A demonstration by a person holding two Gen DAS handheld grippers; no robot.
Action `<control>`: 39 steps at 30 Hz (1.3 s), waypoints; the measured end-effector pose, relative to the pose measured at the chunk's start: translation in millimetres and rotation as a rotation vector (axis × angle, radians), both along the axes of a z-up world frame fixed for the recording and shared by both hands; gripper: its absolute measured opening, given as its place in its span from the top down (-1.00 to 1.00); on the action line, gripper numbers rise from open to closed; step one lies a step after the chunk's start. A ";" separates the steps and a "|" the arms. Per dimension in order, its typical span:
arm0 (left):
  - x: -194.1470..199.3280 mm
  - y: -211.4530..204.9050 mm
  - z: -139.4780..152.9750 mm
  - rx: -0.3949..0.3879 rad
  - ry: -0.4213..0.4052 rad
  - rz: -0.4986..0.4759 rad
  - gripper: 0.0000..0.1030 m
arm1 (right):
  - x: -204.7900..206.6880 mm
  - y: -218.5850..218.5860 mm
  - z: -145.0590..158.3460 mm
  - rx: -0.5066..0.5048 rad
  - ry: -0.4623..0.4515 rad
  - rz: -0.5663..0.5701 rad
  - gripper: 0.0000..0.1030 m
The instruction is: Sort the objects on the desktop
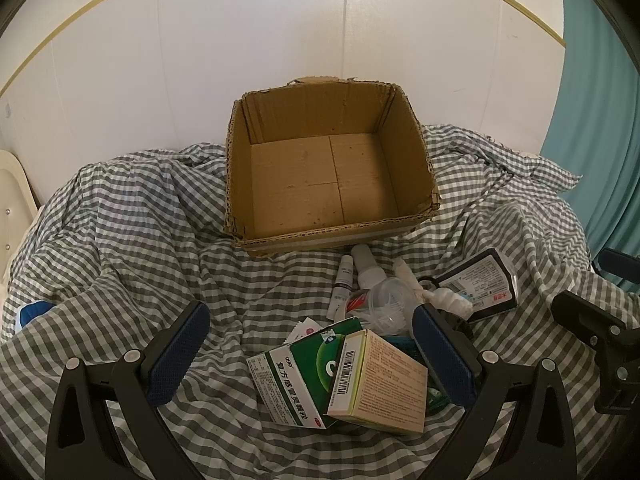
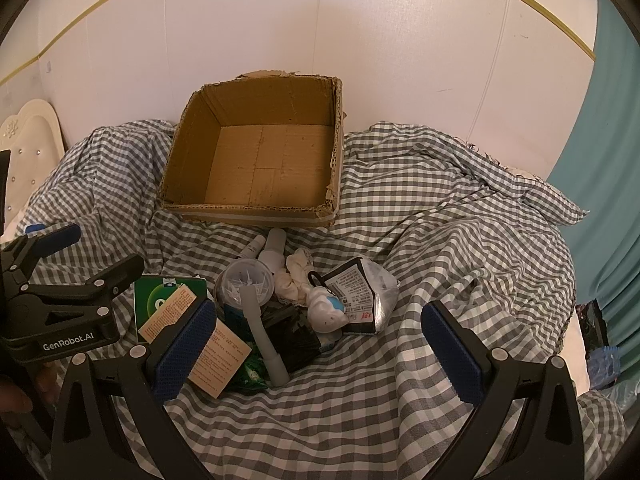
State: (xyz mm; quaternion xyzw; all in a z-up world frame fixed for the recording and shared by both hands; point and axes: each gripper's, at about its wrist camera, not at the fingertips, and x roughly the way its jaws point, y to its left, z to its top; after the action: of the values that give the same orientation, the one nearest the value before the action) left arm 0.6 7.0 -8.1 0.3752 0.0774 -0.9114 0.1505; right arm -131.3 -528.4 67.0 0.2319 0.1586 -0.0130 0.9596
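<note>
An open, empty cardboard box stands on a grey checked cloth by the wall. In front of it lies a heap of small things: a green medicine box, a beige carton leaning on it, small white bottles, a clear round tub, a foil packet, a white toy and a grey tube. My left gripper is open, just above the two boxes. My right gripper is open over the heap.
The checked cloth is rumpled into folds around the heap. A white wall stands behind the box. A teal curtain hangs at the right. A cream headboard is at the left. The left gripper's body is beside my right one.
</note>
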 end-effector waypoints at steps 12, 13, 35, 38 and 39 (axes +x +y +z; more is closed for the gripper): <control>-2.2 -0.6 0.3 -0.002 -0.014 0.122 -1.00 | -6.3 10.3 8.1 -0.070 0.112 0.160 -0.99; -2.6 -1.1 0.0 0.001 -0.017 0.122 -1.00 | -6.9 10.9 7.6 -0.070 0.115 0.163 -0.99; -14.8 -14.9 -38.6 0.136 -0.159 0.303 -1.00 | 22.5 -6.0 33.9 -0.108 0.165 0.417 -0.99; -20.9 -11.6 -51.0 0.161 -0.203 0.305 -1.00 | 37.9 -3.8 47.4 -0.222 0.179 0.544 -0.99; -24.0 -8.7 -55.2 0.161 -0.221 0.327 -1.00 | 43.9 1.6 52.6 -0.281 0.209 0.659 -0.99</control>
State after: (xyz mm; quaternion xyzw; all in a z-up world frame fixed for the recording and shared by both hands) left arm -23.4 -1.7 -63.3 0.4663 0.1929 -0.8190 0.2732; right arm -87.3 -526.8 119.7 0.0316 0.3186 0.2514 0.9134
